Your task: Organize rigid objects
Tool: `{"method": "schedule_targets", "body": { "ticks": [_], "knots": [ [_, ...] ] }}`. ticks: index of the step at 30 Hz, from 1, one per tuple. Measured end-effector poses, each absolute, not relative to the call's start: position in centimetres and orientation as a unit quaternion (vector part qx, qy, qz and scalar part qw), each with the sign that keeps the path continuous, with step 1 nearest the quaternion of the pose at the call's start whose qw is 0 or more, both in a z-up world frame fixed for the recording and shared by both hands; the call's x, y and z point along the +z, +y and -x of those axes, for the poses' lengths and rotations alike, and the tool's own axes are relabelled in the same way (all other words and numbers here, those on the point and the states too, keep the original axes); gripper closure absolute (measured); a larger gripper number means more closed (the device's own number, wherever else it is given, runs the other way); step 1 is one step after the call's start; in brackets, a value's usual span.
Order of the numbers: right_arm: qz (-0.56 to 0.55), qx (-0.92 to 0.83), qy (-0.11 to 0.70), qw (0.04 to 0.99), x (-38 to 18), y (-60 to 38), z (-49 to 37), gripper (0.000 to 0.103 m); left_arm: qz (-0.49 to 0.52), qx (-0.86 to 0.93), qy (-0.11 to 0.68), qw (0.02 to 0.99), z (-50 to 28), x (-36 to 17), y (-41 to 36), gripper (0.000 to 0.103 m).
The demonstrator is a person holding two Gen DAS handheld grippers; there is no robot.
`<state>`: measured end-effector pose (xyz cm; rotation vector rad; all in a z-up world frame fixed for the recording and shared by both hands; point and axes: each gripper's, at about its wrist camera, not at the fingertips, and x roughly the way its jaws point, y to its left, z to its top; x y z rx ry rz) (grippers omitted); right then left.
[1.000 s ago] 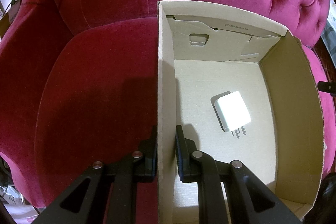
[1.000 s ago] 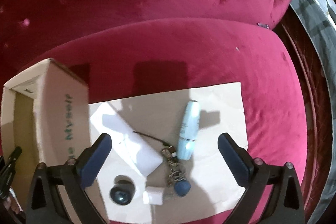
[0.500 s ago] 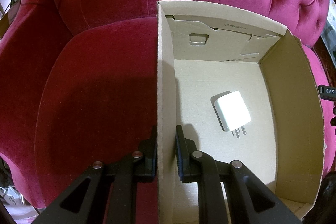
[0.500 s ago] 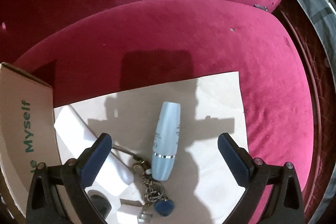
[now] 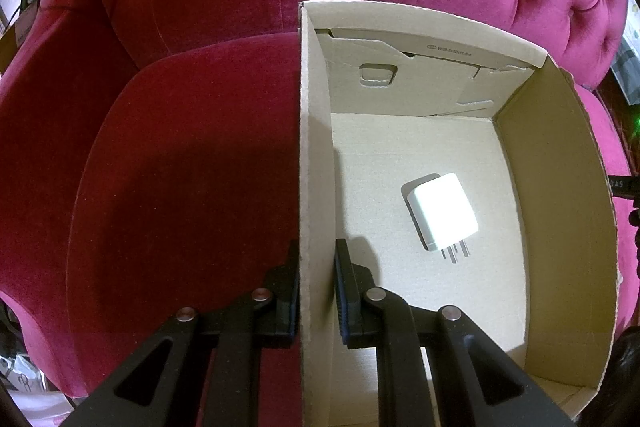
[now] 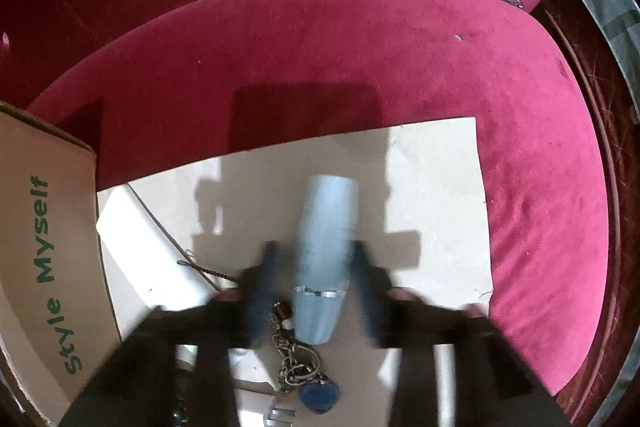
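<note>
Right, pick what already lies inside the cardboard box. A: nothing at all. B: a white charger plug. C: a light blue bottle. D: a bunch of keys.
B: the left wrist view shows only a white charger plug lying on the floor of the cardboard box, prongs toward the camera.

Box floor open around charger; keychain crowds bottle.
</note>
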<state>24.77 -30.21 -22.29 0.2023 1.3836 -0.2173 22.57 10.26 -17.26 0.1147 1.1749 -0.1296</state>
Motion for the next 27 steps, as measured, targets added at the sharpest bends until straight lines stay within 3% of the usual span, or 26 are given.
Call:
{"method": "schedule_targets", "body": {
  "ticks": [27],
  "knots": [
    [-0.067,-0.097,0.614,0.780,-16.1,-27.2,-23.3,0.076,-0.054,-0.060,0.553,0.829,-22.5,-17.3,10.4,0.088]
  ]
}}
